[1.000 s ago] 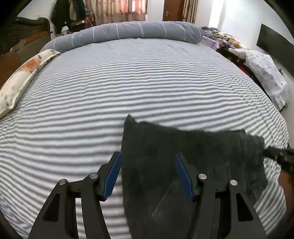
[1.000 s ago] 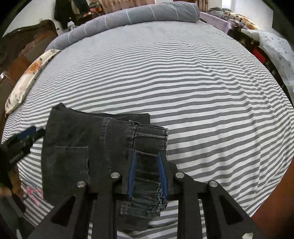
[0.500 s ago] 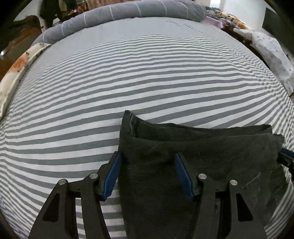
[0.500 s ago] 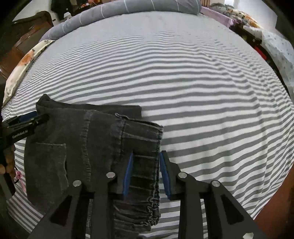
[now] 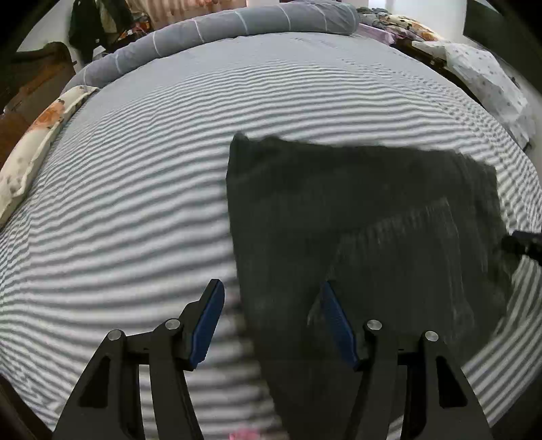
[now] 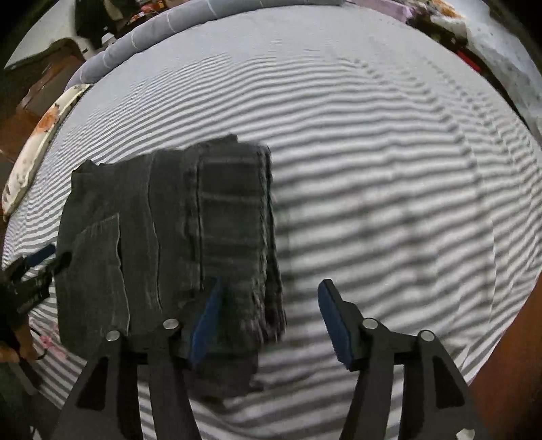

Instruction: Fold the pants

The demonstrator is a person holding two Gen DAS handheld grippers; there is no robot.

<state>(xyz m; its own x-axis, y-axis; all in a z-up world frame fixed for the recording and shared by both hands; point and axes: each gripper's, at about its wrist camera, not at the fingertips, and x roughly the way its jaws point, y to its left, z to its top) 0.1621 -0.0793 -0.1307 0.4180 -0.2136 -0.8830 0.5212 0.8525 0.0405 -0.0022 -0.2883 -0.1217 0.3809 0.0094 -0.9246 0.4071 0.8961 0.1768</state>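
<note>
One pair of dark grey denim pants (image 6: 176, 237) is lying folded into a compact rectangle on the striped bedsheet (image 6: 389, 186), toward the near edge of the bed. In the right wrist view, the waistband with its belt loops is facing up along the right side of the bundle, and a back pocket is showing at its left. In the left wrist view the same pants (image 5: 355, 220) are appearing as a dark, motion-blurred block whose far left corner is pointing toward the head of the bed.

Both grippers are standing with their blue-padded fingers spread wide and nothing clamped between them. The right gripper (image 6: 271, 313) is hovering at the near right corner of the bundle: its left finger is overlapping the waistband edge, while its right finger is over bare sheet. The left gripper (image 5: 272, 318) is straddling the near left edge of the bundle: its right finger is over the cloth, its left finger over the sheet. Whether either is touching the fabric cannot be told.

Beyond the pants, a grey rolled duvet (image 5: 237, 27) is lying along the far edge of the bed, a floral pillow (image 5: 37, 135) is resting at the left edge, and a white patterned cloth (image 5: 487, 78) is lying beside the far right corner.
</note>
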